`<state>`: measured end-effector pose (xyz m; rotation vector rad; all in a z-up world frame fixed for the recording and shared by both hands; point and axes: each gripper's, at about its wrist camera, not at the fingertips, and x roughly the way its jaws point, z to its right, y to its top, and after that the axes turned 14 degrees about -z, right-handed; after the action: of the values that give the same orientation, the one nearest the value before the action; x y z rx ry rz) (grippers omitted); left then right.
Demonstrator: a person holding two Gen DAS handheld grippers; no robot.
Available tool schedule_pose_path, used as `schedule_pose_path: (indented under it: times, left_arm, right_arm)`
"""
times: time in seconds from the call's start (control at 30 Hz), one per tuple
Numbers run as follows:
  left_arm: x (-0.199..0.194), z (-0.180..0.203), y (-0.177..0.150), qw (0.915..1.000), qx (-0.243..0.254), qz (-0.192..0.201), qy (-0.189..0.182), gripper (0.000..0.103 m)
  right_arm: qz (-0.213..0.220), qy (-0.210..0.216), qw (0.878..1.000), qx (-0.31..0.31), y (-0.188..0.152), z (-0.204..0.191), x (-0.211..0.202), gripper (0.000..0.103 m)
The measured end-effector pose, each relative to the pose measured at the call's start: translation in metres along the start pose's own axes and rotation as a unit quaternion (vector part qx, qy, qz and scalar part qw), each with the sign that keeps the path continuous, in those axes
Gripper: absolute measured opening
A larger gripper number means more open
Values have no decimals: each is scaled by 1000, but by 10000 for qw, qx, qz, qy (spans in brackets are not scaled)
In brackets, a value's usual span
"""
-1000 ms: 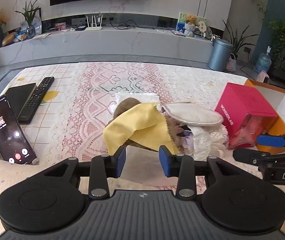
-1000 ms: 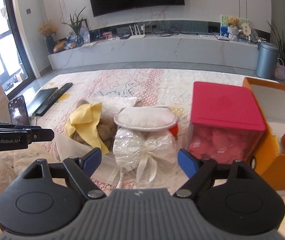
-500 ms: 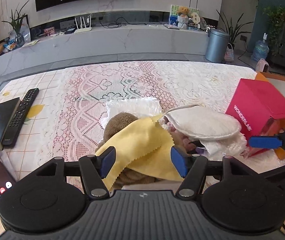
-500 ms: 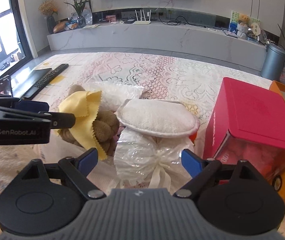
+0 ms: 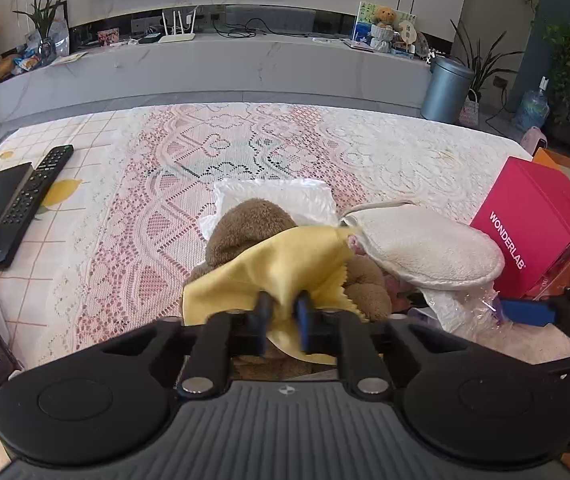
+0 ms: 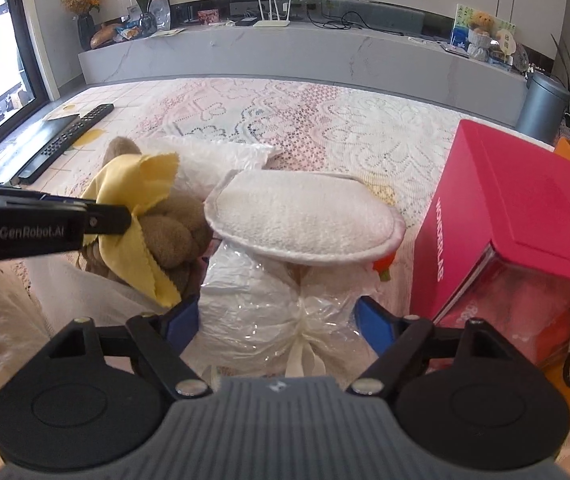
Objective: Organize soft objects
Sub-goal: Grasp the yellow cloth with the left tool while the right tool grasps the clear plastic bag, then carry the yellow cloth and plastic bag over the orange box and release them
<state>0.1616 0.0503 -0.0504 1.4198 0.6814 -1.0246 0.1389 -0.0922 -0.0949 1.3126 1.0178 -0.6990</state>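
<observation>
**A:** Where are we on the sorting?

**B:** Early, I'd say. Everything soft is in one heap in the middle of the lace-covered tabletop (image 5: 133, 216). I've got my left tongs (image 5: 283, 312) pressed together on the near edge of the yellow cloth (image 5: 285, 264), which is draped over the brown plush toy (image 5: 245, 228). The cloth hasn't come off the toy yet; it lies across it.

**A:** And your right side?

**B:** My right tongs (image 6: 277, 318) are closing, with the clear plastic-wrapped bundle (image 6: 269, 300) between the blue pads. From the right wrist view the pads sit at either flank of the bundle, and I can't see them pressing into the wrap, so I wouldn't call it gripped.

**A:** What else is in the pile?

**B:** A white oval pad (image 6: 301, 216) rests on top of that bundle, leaning against the plush toy. Behind the toy there's a white crinkled packet (image 5: 277, 196). Something small and orange-red pokes out under the pad's far edge; I can't tell what it is.

**A:** Anywhere for it all to go?

**B:** Just to the right of the heap stands a pink box (image 6: 517, 216) with its lid on, and an orange box (image 5: 565, 168) beyond it. I can't see much of the orange one's inside from here, so I can't tell whether anything has been put away.

**A:** So what's left?

**B:** Nearly all of it, in my judgement: the cloth, the toy, the pad, the bundle and the packet all still need separating and placing.
</observation>
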Motion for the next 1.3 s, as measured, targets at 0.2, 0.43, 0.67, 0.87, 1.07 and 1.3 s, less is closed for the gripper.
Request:
schedule_pose_path:
  times: [0.2, 0.43, 0.67, 0.87, 1.07, 1.3]
  left_arm:
    - [-18, -2, -6, 9995, -164, 268, -45, 1]
    - [-51, -3, -13, 9971, -392, 592, -264, 1]
    - [-80, 5, -21, 9952, -384, 804, -399, 1]
    - [-93, 18, -30, 9953, -278, 771, -510, 1]
    - [-110, 35, -39, 9942, -124, 861, -626, 1]
    - [-131, 71, -35, 9891, 335, 1050, -974, 1]
  right_arm:
    - [70, 12, 10000, -54, -7, -2, -10, 63]
    - [141, 95, 9998, -98, -13, -1, -24, 49]
    - [210, 259, 9994, 83, -20, 9, -43, 31]
    - [430, 235, 9984, 272, -29, 18, -71, 31]
    - [724, 274, 9959, 475, -42, 31, -106, 31]
    - [1161, 175, 9907, 694, -59, 59, -155, 31]
